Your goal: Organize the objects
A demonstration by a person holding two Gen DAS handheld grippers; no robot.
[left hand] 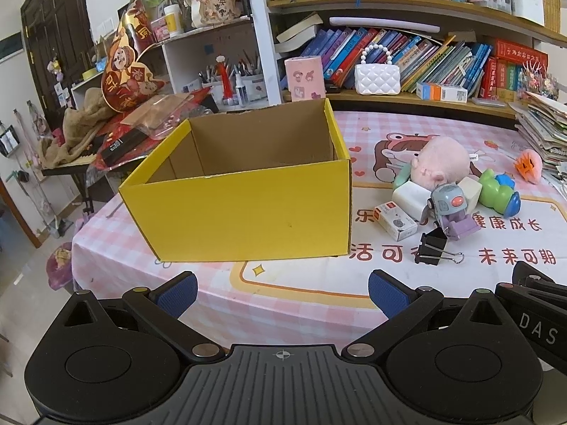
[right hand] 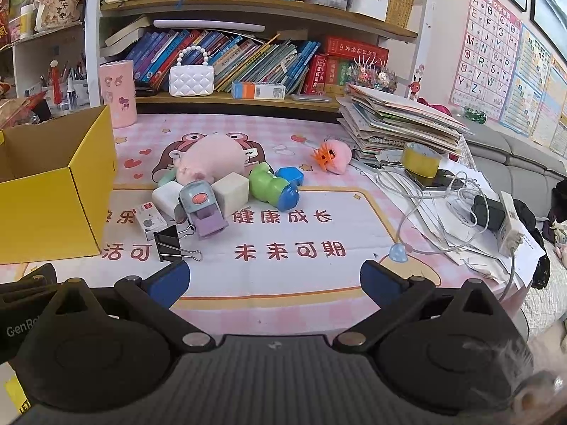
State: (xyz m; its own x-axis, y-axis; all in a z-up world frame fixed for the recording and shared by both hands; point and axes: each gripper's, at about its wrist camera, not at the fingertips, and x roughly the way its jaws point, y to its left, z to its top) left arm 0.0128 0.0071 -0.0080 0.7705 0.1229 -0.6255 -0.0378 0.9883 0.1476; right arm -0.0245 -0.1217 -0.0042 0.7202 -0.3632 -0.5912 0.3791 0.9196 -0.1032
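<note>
An open yellow cardboard box [left hand: 241, 209] stands on the pink tablecloth; its inside looks empty. It also shows at the left of the right wrist view [right hand: 53, 198]. Right of it lies a pile: a pink plush pig [right hand: 212, 159], a green and blue toy [right hand: 276, 184], a grey robot toy [right hand: 202, 205], white cubes [right hand: 230, 191], a small white carton [right hand: 150, 219] and a black binder clip [right hand: 170, 242]. My left gripper [left hand: 283, 292] is open and empty before the box. My right gripper [right hand: 274, 283] is open and empty before the pile.
An orange hair claw on a pink toy [right hand: 331, 156] lies further right. A stack of papers [right hand: 397, 120], a yellow tape roll [right hand: 421, 159], cables and a power strip [right hand: 510, 223] crowd the right edge. Bookshelves [right hand: 248, 99] line the back. A pink cup [right hand: 118, 92] stands behind the box.
</note>
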